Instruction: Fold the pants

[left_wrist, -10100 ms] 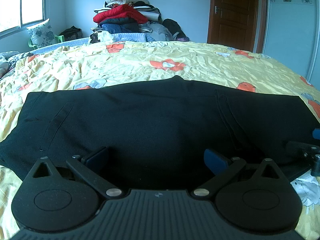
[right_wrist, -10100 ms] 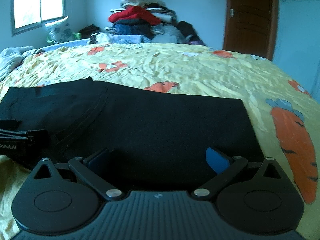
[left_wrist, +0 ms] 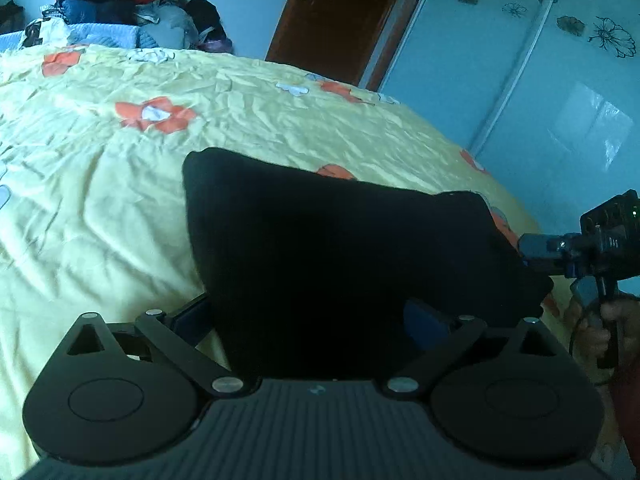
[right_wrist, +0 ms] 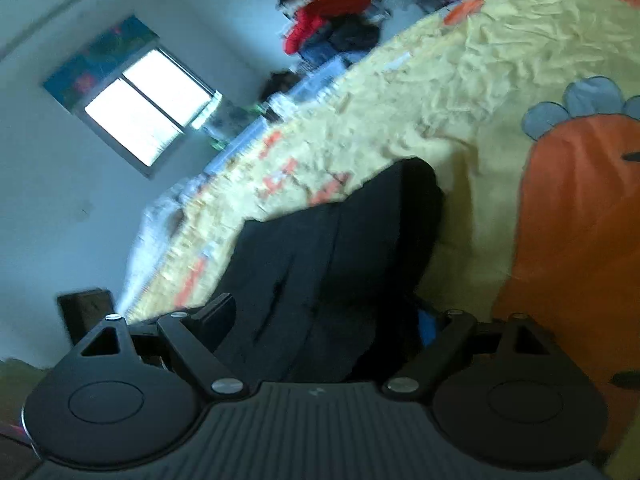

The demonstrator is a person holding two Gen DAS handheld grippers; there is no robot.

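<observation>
The black pants (left_wrist: 340,248) lie on the yellow bed as a compact folded bundle. My left gripper (left_wrist: 316,316) is at the bundle's near edge, with the black fabric between its fingers (left_wrist: 424,320). The jaws stand wide and I cannot tell whether they pinch the cloth. My right gripper (right_wrist: 324,320) is tilted steeply, and the pants (right_wrist: 332,264) run between its fingers (right_wrist: 216,312) in the same way. The right gripper's body and the hand holding it also show in the left wrist view (left_wrist: 592,244), at the bundle's right end.
The yellow flowered bedspread (left_wrist: 120,200) extends to the left and beyond the pants. A pile of clothes (left_wrist: 112,4) sits at the far side of the bed. A brown door (left_wrist: 336,12) and a wardrobe (left_wrist: 540,92) stand to the right. A window (right_wrist: 148,120) is in the wall.
The pants lay wide and flat across both views before; now they are a much narrower bundle. Both grippers have swung round, the right one tilting steeply.
</observation>
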